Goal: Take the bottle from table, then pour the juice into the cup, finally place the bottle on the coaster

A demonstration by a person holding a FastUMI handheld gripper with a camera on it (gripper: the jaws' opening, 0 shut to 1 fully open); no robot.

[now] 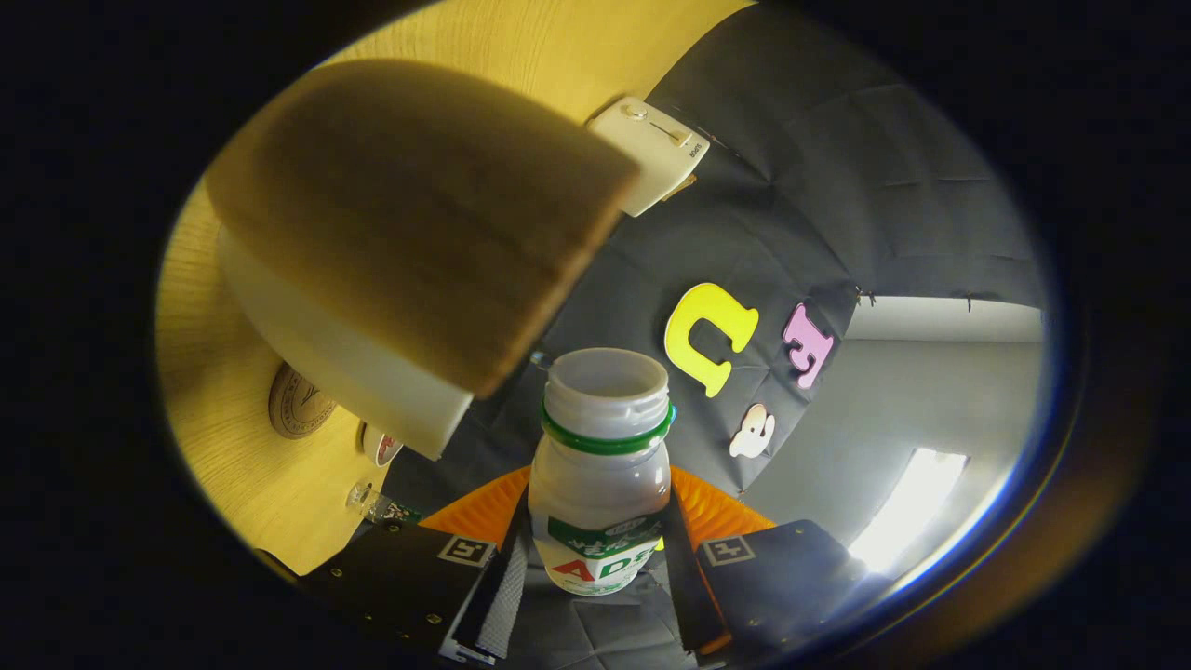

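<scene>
Claw (600, 558) clamped on the white plastic bottle (600, 484)

Both fingers press its sides; its uncapped, green-ringed mouth points ahead beside the white, brown-lined cup (409, 251), over the wooden counter (223, 372).

Wooden table (233, 484) bearing coaster (298, 402), cup (391, 279).

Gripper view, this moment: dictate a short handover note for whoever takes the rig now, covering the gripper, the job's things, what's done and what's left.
Gripper: shut on the bottle, a finger on each side, uncapped mouth pointing away.
The view is tilted hard, consistent with pouring.
Cup: ahead of the bottle's mouth, standing on the wooden table.
Coaster: on the table beside the cup.
Done: bottle taken.
Cannot tell whether juice is flowing.
Left: finish the pour, set the bottle on the coaster.
</scene>
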